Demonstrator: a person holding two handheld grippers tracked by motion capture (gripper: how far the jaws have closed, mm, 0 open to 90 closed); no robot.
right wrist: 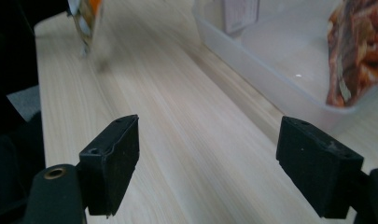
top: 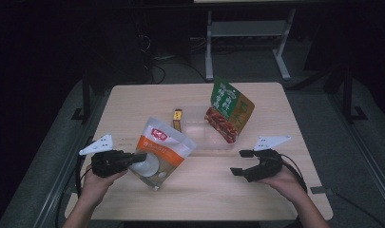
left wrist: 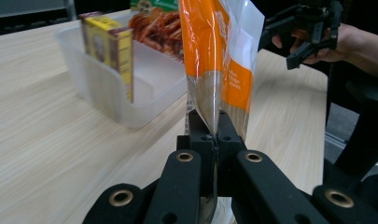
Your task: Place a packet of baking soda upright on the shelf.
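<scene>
My left gripper is shut on the lower edge of an orange and white snack bag, holding it tilted just above the table near the tub's front left corner. In the left gripper view the bag rises from between the closed jaws of the left gripper. A clear plastic tub holds a green and red snack bag leaning at its right and a small yellow box at its left. My right gripper is open and empty, in front of the tub's right corner.
The light wooden table has bare room at the front and on both sides of the tub. Beyond the far edge stand a white metal frame and cables on a dark floor.
</scene>
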